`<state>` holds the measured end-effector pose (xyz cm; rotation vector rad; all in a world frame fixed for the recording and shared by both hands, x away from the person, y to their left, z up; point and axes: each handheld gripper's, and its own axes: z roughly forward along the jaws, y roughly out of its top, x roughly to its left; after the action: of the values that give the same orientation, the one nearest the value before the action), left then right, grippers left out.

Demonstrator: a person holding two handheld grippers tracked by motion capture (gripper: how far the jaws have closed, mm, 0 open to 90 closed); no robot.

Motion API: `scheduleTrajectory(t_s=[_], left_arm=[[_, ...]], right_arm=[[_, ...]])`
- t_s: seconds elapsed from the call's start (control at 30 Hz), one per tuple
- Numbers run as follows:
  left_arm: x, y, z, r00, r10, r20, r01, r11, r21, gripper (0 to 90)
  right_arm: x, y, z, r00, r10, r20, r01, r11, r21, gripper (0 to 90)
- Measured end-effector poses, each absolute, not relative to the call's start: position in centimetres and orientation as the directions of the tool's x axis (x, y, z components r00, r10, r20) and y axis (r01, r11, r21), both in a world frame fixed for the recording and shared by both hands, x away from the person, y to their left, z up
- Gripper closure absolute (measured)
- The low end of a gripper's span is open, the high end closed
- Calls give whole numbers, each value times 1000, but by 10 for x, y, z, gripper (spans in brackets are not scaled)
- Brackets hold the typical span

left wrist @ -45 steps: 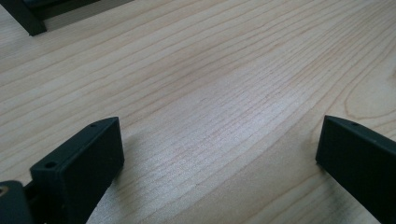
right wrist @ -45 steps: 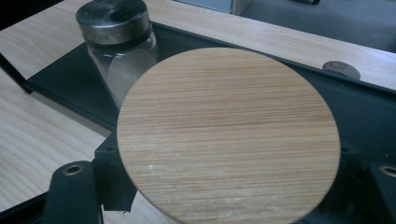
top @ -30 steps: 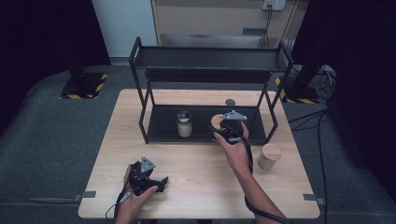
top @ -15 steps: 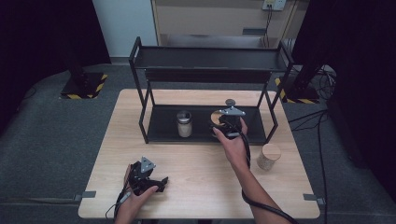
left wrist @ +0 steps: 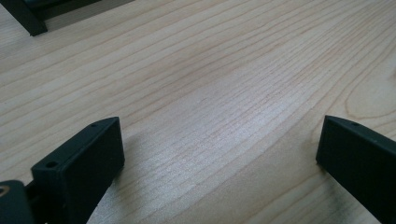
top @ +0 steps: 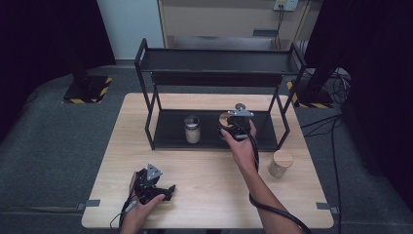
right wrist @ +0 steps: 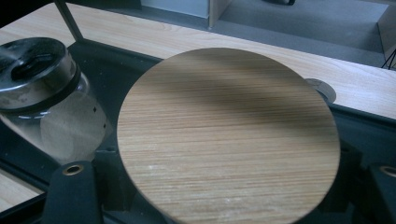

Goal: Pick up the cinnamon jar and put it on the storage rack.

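A jar with a round wooden lid (right wrist: 229, 135) is held at the lower shelf (top: 168, 134) of a black two-level rack (top: 214, 61), with my right gripper (top: 233, 126) shut on it. In the right gripper view its black fingers (right wrist: 72, 196) flank the lid from below. Just left of it on the same shelf stands a glass jar with a metal lid (top: 192, 129), also seen close by as the metal-lidded jar (right wrist: 39, 74). My left gripper (top: 165, 190) rests on the wooden table (top: 204, 180) near the front left, open, its fingertips (left wrist: 79, 168) wide apart over bare wood.
A second wooden-lidded jar (top: 280, 163) stands on the table right of the rack. The rack's posts (top: 150, 126) frame the shelf opening. Dark curtains and grey floor surround the table; a cable trails from the right hand.
My right gripper has carried the wooden-lidded jar slightly farther forward onto the rack's lower shelf. The left gripper has stayed put.
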<state>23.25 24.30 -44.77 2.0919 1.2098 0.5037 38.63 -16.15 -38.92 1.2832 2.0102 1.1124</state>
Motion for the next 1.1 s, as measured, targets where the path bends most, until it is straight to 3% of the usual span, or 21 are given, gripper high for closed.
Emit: scheduleTrajectory(t_s=[1.1], left_arm=[[232, 242, -448, 496, 868, 6, 612, -355, 707, 0]], right_arm=[[404, -138, -410, -414, 910, 16, 492, 209, 845, 254]])
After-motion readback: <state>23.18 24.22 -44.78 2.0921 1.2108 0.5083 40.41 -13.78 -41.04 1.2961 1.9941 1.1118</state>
